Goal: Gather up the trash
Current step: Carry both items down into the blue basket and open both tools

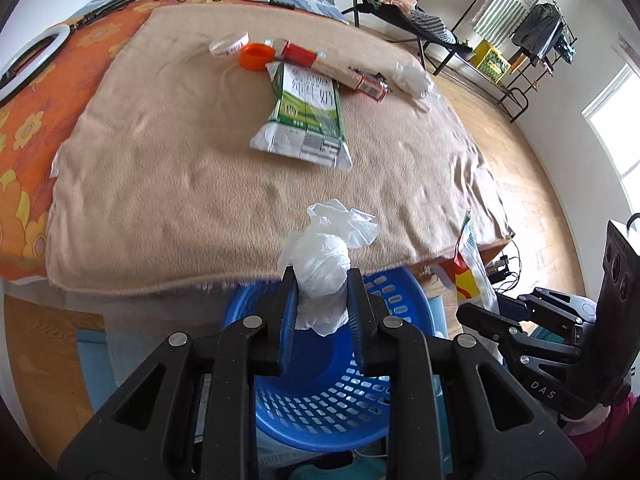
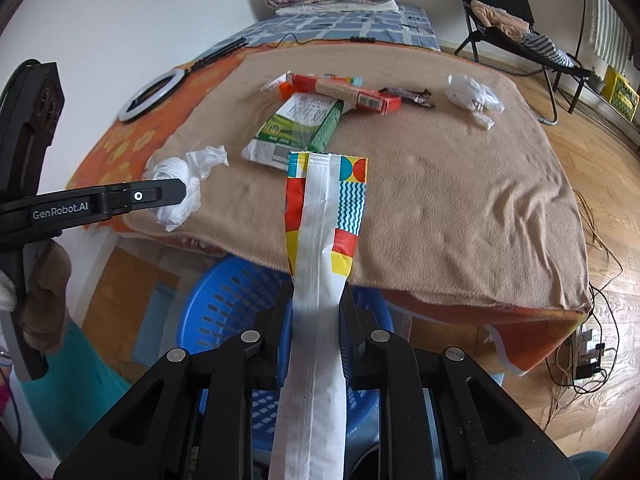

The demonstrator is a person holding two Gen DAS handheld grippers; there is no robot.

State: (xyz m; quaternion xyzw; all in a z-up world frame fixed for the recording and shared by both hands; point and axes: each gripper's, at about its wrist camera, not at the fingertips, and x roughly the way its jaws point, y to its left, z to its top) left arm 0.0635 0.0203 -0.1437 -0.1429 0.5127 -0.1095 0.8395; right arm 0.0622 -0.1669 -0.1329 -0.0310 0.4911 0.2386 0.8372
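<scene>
The bed fills the scene, a tan blanket (image 2: 440,200) spread over the orange flowered sheet (image 2: 120,144), its near edge hanging just above a blue perforated laundry basket (image 1: 320,412) on the floor. On the blanket's far half lies the leftover rubbish: a green-and-white milk carton (image 1: 306,116) flattened, long axis running near to far with its sealed bottom end toward us; a long red-and-tan box (image 2: 352,96) lying crosswise behind it, left to right; an orange cap (image 1: 256,56) at the carton's far left; a dark candy wrapper (image 2: 408,96) beside the box's right end; and a crumpled clear plastic bag (image 2: 472,100) further right, near the edge.

Now the right gripper (image 2: 316,300): narrow jaws clamped on a long, flattened snack pouch (image 2: 320,240), white with red, yellow and teal patches. Its long axis runs straight out along the fingers, the far end pointing away over the blanket, the near part above the basket.

The left gripper (image 1: 322,284) is pinched on a wadded white tissue ball (image 1: 320,264), a ruffled tail sticking out toward the far side, held at the blanket's near edge over the basket rim.
</scene>
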